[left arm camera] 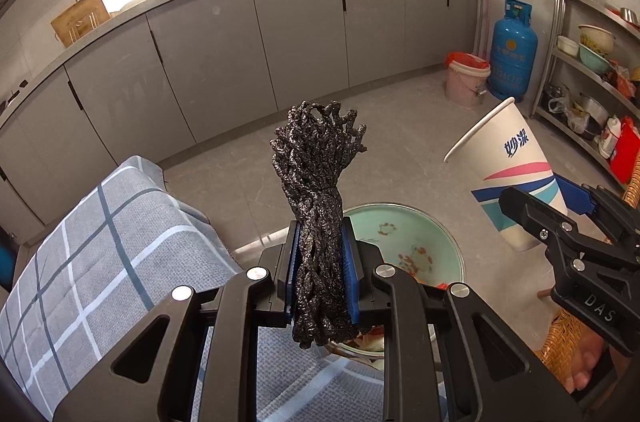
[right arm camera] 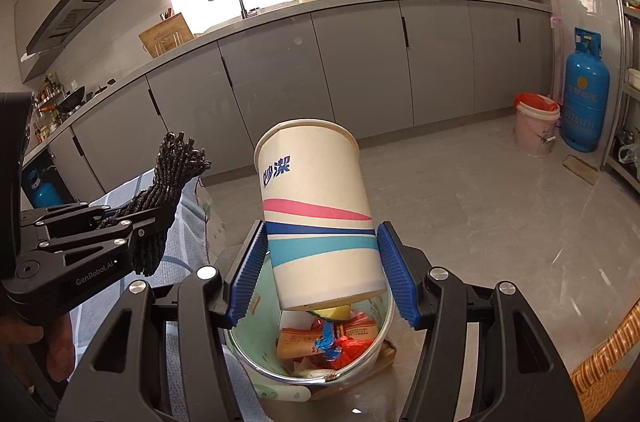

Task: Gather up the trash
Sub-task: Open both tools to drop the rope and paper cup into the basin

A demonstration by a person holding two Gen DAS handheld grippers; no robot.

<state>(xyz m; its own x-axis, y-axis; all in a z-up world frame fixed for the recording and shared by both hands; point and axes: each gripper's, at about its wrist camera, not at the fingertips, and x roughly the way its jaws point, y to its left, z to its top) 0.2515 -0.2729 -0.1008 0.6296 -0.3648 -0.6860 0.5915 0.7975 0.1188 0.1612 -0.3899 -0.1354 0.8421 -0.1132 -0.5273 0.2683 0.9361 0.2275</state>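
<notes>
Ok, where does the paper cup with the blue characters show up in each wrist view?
Left wrist view: the paper cup is at the right edge, tilted, rim towards upper left, gripped by the right gripper.
Right wrist view: the cup is dead centre between the blue pads, above the trash basin.
Shared landmark: the blue gas cylinder.

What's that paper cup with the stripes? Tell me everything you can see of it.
The paper cup is white, tapered, with a rolled rim, blue Chinese characters, and pink, dark blue and turquoise swooshes. It looks intact. The right gripper clamps its lower half between ribbed blue pads, mouth tilted up and away. It hangs above a pale green bin holding wrappers. Its inside is hidden.
</notes>
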